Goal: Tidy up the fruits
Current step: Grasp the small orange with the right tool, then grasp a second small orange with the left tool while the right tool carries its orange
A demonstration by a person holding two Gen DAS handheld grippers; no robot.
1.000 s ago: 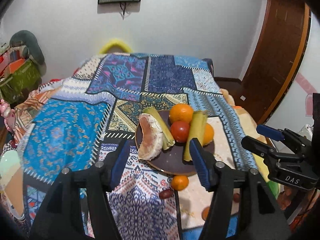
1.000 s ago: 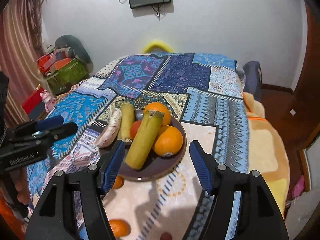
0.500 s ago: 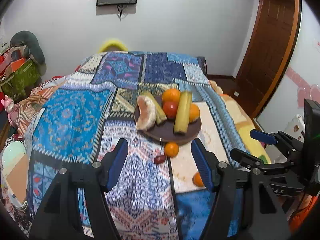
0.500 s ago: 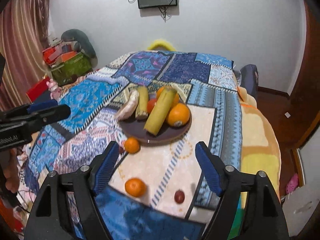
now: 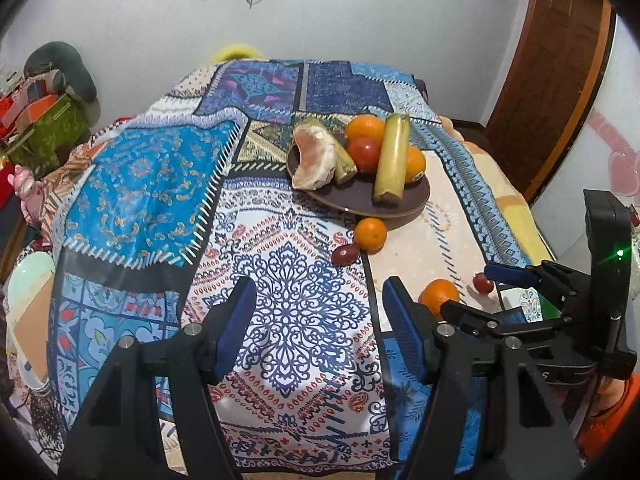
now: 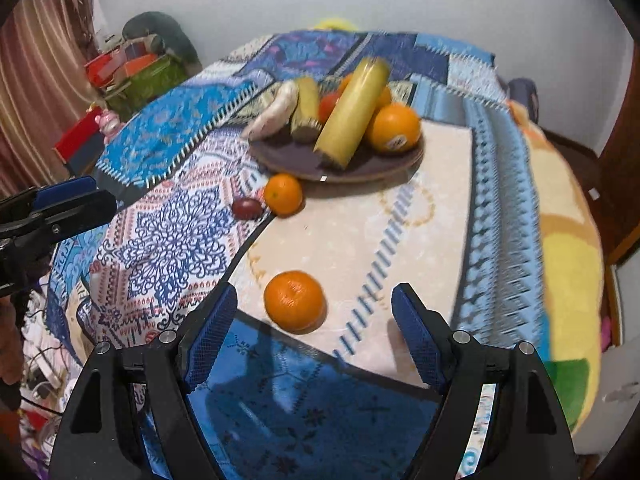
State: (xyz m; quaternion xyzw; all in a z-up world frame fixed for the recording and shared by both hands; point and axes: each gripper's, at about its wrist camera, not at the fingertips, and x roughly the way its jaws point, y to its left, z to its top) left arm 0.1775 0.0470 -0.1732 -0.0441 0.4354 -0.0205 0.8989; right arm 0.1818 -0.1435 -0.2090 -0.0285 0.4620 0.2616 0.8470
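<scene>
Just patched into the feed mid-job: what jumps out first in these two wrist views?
The dark plate piled with oranges, a tomato and long yellow-green stalks, set mid-bed on the loud patchwork blanket. Then the strays off it: one orange beside a small red fruit near the plate's edge, and another orange just ahead of the open right gripper.

Bare quilt (image 5: 296, 320) lies ahead of left gripper (image 5: 318, 322). Loose orange (image 6: 294, 300) sits between right gripper (image 6: 314, 320) fingers. Second orange (image 6: 283, 194) and date (image 6: 247, 208) crowd plate (image 6: 288, 160) near rim.
</scene>
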